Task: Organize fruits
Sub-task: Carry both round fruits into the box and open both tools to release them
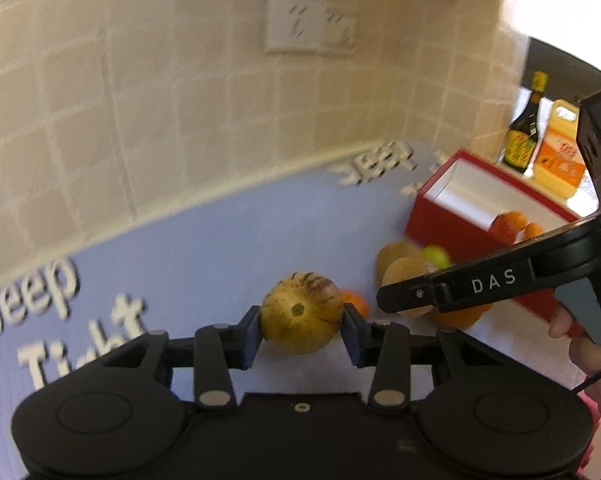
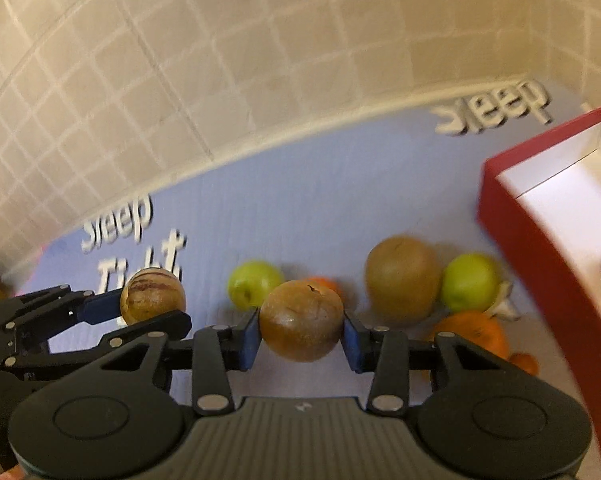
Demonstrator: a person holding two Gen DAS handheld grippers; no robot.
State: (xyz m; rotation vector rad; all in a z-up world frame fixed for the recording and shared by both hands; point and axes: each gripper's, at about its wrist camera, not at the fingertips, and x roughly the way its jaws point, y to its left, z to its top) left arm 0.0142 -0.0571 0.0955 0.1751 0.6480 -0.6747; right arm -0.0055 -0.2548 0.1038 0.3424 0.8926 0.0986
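— Two fruits held? Where?
— Left gripper [image 1: 300, 326] clamps a round yellow melon with purple stripes [image 1: 300, 314] above the pale-blue printed mat [image 1: 204, 248].
— And the other?
— Right gripper [image 2: 300, 334] squeezes a round brown fruit [image 2: 301, 320]; beyond lie green apples [image 2: 469, 282], oranges [image 2: 474, 332], beside the red box [image 2: 540, 240].

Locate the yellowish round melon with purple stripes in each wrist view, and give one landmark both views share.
Left wrist view: the yellowish round striped melon sits centre-low, clamped in the left gripper.
Right wrist view: the same melon appears at left, mid-height, held by the left gripper coming in from the left edge.
Shared landmark: the red open-topped box with white lining, at right in both.
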